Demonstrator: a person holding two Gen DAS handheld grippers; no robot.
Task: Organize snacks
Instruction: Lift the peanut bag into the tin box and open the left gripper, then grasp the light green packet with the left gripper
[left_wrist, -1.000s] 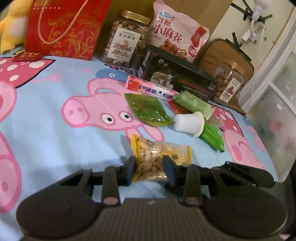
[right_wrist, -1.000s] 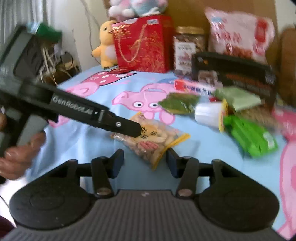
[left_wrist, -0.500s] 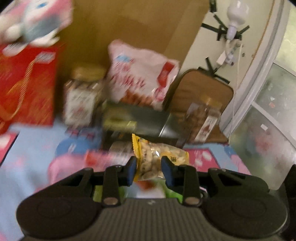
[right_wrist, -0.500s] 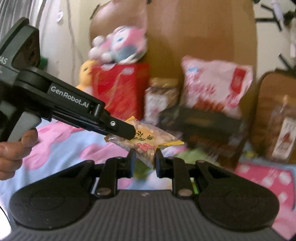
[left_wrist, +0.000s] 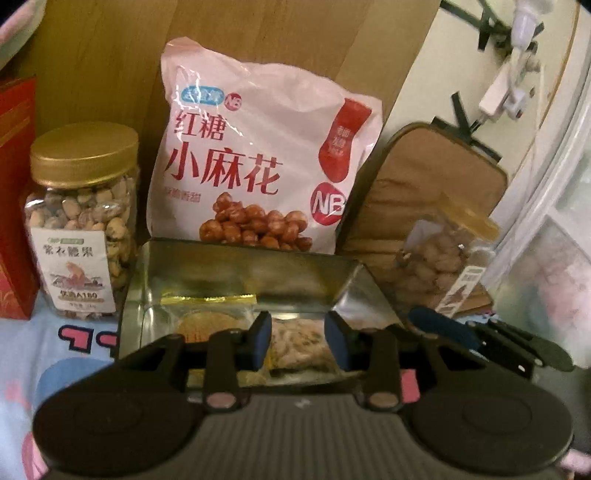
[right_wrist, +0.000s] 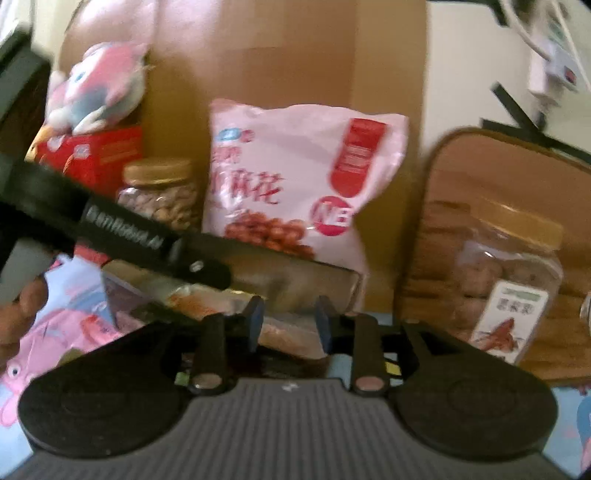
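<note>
An open metal tin (left_wrist: 159, 273) stands on the pig-print cloth, below a big pink snack bag (left_wrist: 258, 158). A clear packet of peanuts (left_wrist: 297, 343) lies low inside the tin, beside a gold-edged packet (left_wrist: 207, 314). My left gripper (left_wrist: 298, 339) hovers over the tin with its jaws opening; the packet sits between them, no longer sticking out past the tips. My right gripper (right_wrist: 288, 325) is beside it, jaws also opening, with the same packet (right_wrist: 288, 338) below and between its fingers. The left gripper's finger (right_wrist: 207, 269) crosses the right wrist view.
A gold-lidded nut jar (left_wrist: 81, 229) and a red gift box (left_wrist: 14, 199) stand left of the tin. A second nut jar (right_wrist: 509, 288) leans on a brown cushion (right_wrist: 480, 177) at right. A plush toy (right_wrist: 92, 88) sits on the red box. A hand (right_wrist: 22, 317) shows at left.
Both grippers carried the peanut packet up from the cloth and forward over the tin. The packet has sunk from between the left tips into the tin, and the right jaws have widened.
</note>
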